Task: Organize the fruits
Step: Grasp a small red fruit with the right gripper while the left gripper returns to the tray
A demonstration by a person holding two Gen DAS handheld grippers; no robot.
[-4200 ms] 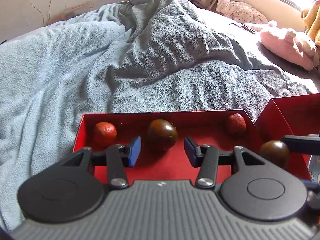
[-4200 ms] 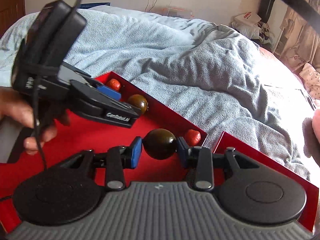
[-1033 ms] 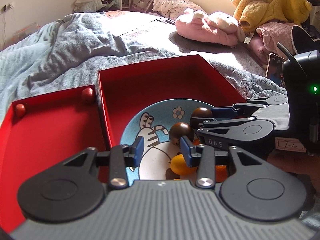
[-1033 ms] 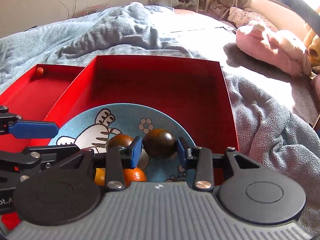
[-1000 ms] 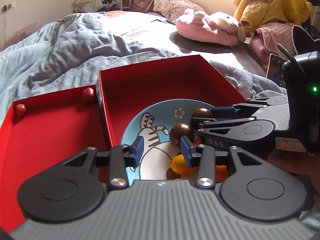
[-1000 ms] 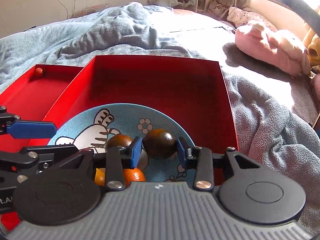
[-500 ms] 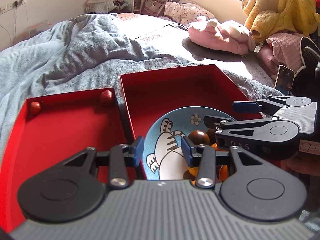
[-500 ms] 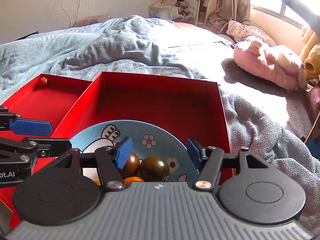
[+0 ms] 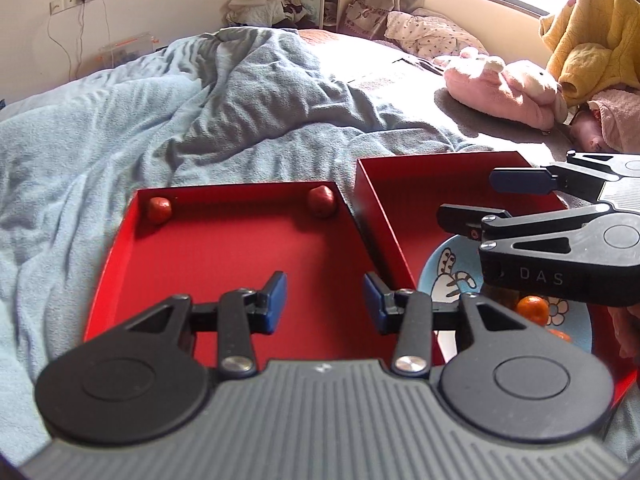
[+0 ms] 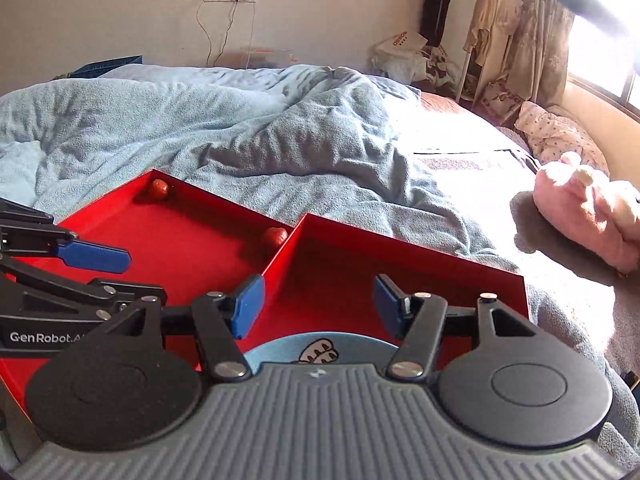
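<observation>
My left gripper [image 9: 324,300] hangs over the left red tray [image 9: 224,256]; its jaws are opening with nothing between them. Two small red fruits [image 9: 159,209] [image 9: 321,200] lie in that tray's far corners. The right red tray [image 9: 404,200] holds a blue cartoon bowl [image 9: 448,268] with an orange fruit [image 9: 532,307] showing. My right gripper [image 10: 320,306] is open and empty above the bowl's rim [image 10: 280,346]. The same two red fruits [image 10: 159,189] [image 10: 275,236] also show in the right wrist view. Most of the bowl's contents are hidden behind the grippers.
Both trays rest on a rumpled blue blanket [image 9: 200,112] covering a bed. A pink plush toy [image 9: 504,88] and a yellow blanket [image 9: 592,36] lie at the far right. A person's hand [image 9: 624,332] shows at the right edge.
Both grippers let go of their dark fruits into the bowl and drew back. The left one swung left over the left tray; the right one rose and its jaws spread wide.
</observation>
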